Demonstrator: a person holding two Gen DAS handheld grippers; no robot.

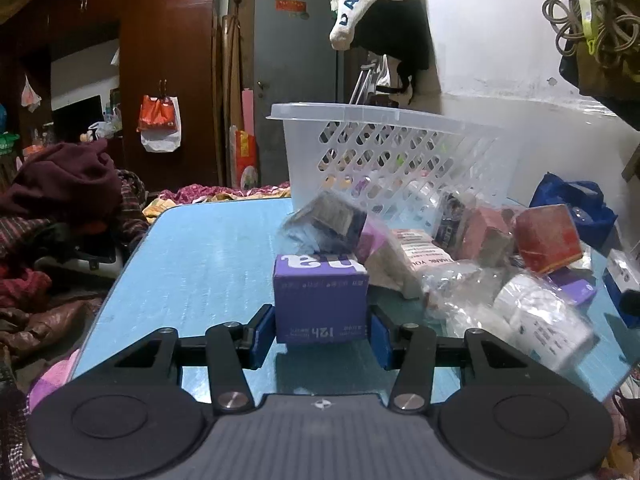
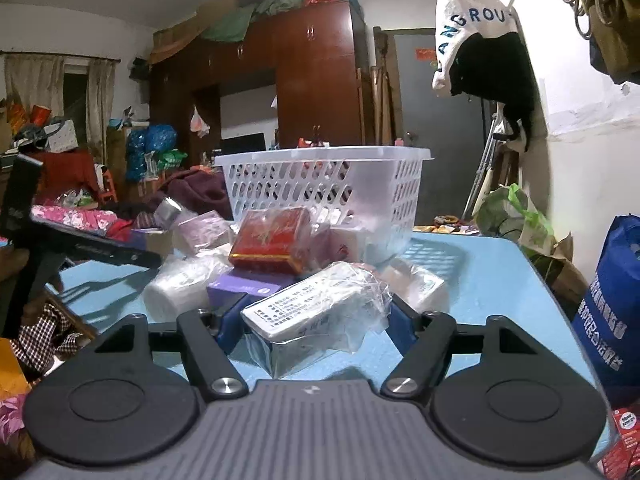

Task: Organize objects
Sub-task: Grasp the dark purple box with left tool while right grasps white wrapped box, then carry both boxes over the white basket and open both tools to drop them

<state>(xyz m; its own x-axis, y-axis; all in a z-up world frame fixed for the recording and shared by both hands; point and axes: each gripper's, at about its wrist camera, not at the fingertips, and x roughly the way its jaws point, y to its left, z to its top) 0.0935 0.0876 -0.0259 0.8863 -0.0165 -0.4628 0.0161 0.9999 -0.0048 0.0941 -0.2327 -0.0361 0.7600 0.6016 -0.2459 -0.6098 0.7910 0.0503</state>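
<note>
Two grippers work the blue table [image 1: 208, 248]: the left gripper [image 1: 322, 330] clamps a purple box [image 1: 321, 304], the right gripper [image 2: 314, 322] pinches a plastic-wrapped white box [image 2: 316, 312]; beyond the pile stands a white basket [image 2: 324, 184].

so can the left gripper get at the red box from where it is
Probably not directly: the left gripper already has the purple box between its pads, and the red box sits off right behind bagged clutter.

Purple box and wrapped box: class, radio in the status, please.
Left tongs shut on purple box. Right tongs astride wrapped box, grip unclear. Basket behind, clutter pile between.
</note>
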